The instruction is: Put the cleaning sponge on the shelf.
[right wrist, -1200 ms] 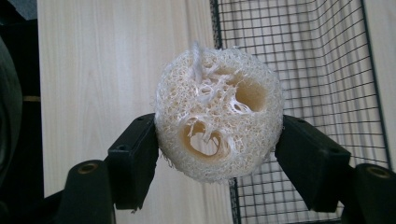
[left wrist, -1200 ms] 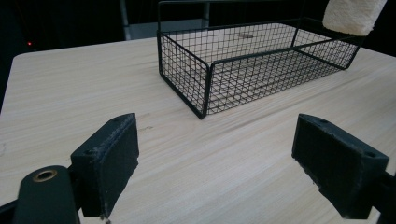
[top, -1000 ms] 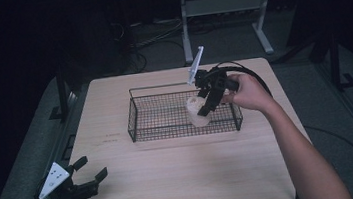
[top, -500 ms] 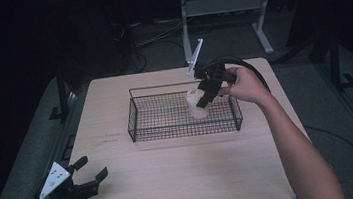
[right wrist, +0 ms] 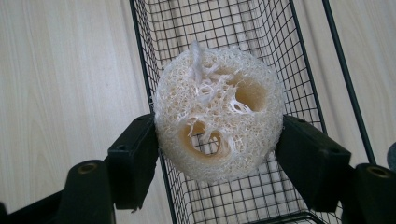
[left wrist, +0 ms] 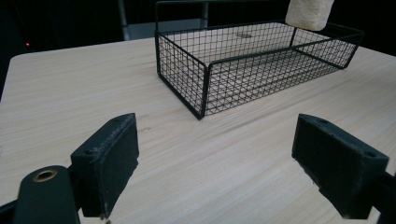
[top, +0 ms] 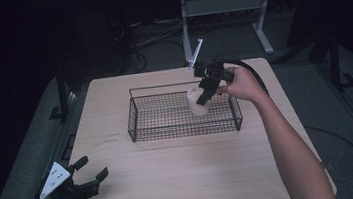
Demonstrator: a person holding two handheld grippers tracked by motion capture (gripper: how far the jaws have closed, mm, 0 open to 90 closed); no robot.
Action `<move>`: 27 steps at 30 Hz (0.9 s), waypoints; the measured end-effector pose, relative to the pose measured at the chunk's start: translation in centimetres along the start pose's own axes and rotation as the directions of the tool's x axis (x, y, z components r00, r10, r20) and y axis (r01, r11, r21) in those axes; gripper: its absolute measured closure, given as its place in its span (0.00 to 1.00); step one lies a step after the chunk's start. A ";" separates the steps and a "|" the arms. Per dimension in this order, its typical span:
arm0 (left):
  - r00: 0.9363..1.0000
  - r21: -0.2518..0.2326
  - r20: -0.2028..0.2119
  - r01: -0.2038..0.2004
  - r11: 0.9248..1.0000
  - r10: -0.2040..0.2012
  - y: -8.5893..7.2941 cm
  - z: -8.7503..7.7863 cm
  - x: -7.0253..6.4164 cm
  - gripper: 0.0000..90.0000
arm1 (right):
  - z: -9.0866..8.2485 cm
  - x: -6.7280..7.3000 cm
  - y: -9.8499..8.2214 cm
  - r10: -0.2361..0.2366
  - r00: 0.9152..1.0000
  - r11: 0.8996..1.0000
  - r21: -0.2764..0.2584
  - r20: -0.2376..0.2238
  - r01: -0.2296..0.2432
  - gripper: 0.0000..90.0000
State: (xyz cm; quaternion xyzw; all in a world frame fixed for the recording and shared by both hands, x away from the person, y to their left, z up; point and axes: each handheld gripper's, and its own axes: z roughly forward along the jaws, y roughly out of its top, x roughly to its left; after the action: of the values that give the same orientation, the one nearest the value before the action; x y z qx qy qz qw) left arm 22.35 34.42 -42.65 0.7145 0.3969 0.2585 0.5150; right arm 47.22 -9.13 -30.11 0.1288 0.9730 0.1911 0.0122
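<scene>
Basket: one black wire basket [top: 184, 112] on my table [top: 173, 180], my landmark.
Loofah: one pale loofah piece [right wrist: 218, 114], above the basket's right end.
Right gripper: my right gripper [top: 204, 95] is clamped on the loofah.
Left gripper: my left gripper [top: 88, 174] sits well apart from the basket, at the table's near left corner, jaws spread.

The light wooden table [top: 183, 179] carries one black wire basket [top: 183, 114]. The basket rests flat on the tabletop, toward the table's far edge, its long side parallel to that edge.
</scene>
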 end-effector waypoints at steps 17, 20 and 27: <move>1.000 0.001 -0.002 -0.003 1.000 0.003 0.0 -0.1 0.0 0.15 | 2.4 -1.3 -0.4 0.018 1.000 0.999 0.050 0.005 -0.018 0.34; 1.000 -0.004 -0.004 -0.002 1.000 0.001 0.0 -0.2 0.0 0.15 | 2.9 -1.7 -0.6 0.035 0.999 0.999 0.036 -0.009 -0.034 0.34; 1.000 -0.004 -0.005 -0.003 1.000 0.003 0.0 -0.2 0.1 0.15 | 3.9 -1.8 -1.2 0.045 0.999 0.998 0.047 -0.014 -0.044 0.33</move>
State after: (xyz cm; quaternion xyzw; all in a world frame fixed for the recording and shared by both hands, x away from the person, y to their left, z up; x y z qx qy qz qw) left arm 22.20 34.61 -42.61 0.7133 0.3965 0.2618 0.5152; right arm 48.98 -9.22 -34.25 0.1492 0.9741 0.1697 -0.0022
